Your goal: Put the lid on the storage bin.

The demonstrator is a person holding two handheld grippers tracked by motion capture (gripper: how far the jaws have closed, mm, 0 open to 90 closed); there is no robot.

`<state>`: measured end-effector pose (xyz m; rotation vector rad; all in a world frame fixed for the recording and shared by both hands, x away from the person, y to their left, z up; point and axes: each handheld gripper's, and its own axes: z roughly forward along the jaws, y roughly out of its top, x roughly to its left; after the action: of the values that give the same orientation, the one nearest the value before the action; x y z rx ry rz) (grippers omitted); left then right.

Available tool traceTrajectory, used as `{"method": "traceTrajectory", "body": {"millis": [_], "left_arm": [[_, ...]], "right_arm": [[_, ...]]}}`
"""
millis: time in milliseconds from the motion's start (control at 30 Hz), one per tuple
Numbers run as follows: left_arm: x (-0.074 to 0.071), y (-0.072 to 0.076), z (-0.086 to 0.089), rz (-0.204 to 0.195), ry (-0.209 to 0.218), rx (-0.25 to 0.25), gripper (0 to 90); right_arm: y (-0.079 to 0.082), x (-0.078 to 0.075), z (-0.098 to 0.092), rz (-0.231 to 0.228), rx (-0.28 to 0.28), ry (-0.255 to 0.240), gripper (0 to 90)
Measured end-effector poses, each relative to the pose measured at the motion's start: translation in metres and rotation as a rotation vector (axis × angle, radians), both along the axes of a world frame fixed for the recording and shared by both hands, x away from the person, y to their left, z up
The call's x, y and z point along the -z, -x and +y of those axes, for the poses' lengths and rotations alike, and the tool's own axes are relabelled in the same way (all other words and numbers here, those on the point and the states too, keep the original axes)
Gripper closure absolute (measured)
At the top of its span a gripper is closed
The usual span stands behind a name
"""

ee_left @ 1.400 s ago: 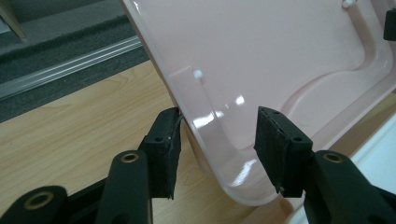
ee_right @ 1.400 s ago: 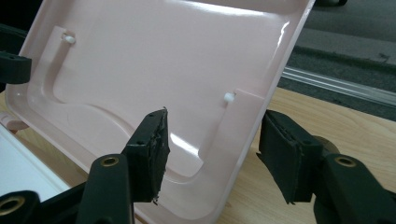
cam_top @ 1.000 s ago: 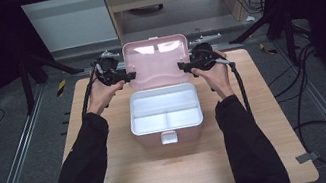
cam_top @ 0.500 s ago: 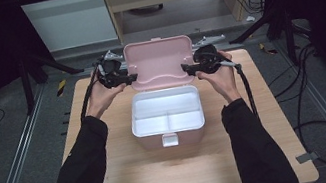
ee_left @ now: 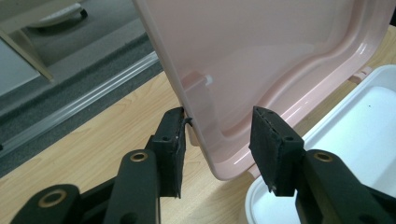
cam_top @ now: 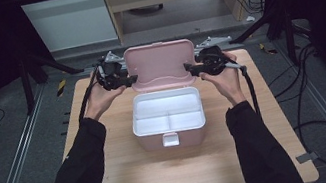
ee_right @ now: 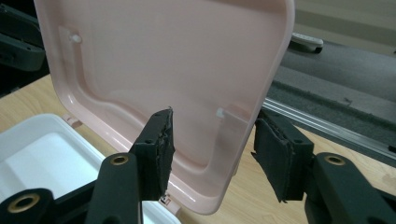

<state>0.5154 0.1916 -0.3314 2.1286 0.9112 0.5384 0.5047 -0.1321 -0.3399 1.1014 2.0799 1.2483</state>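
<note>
Pink lid [cam_top: 160, 64] upright at 12 o'clock of the white box [cam_top: 168, 116]. Left gripper [cam_top: 129, 80] spread astride its 9 o'clock edge, outer pad touching. Right gripper [cam_top: 191, 68] at 3 o'clock, jaws just been closing, not pinching.

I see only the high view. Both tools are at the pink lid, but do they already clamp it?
Observer: The left tool does not. The lid edge stands between its pads, and the inner pad is apart from it.
Operator: And the right one?
Observer: The right tool has just been closing with the lid edge between its pads, but a small gap still seems to show at the outer pad.
</note>
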Motion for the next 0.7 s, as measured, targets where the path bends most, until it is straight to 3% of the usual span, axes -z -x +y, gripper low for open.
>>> {"method": "traceTrajectory", "body": {"millis": [167, 433, 567, 700], "left_arm": [[0.006, 0.009, 0.007, -0.011, 0.044, 0.017, 55.8], [0.007, 0.024, 0.009, -0.02, 0.031, 0.034, 56.1], [0.007, 0.033, 0.011, -0.023, 0.034, 0.044, 56.6], [0.007, 0.044, 0.012, -0.036, 0.016, 0.062, 56.7]], "right_arm": [[0.01, -0.001, 0.002, -0.012, -0.017, 0.032, 48.0], [0.024, -0.001, 0.0, -0.022, -0.034, 0.019, 48.2], [0.032, -0.001, 0.0, -0.023, -0.05, 0.044, 48.1], [0.041, 0.0, -0.001, -0.025, -0.062, 0.027, 48.1]]}}
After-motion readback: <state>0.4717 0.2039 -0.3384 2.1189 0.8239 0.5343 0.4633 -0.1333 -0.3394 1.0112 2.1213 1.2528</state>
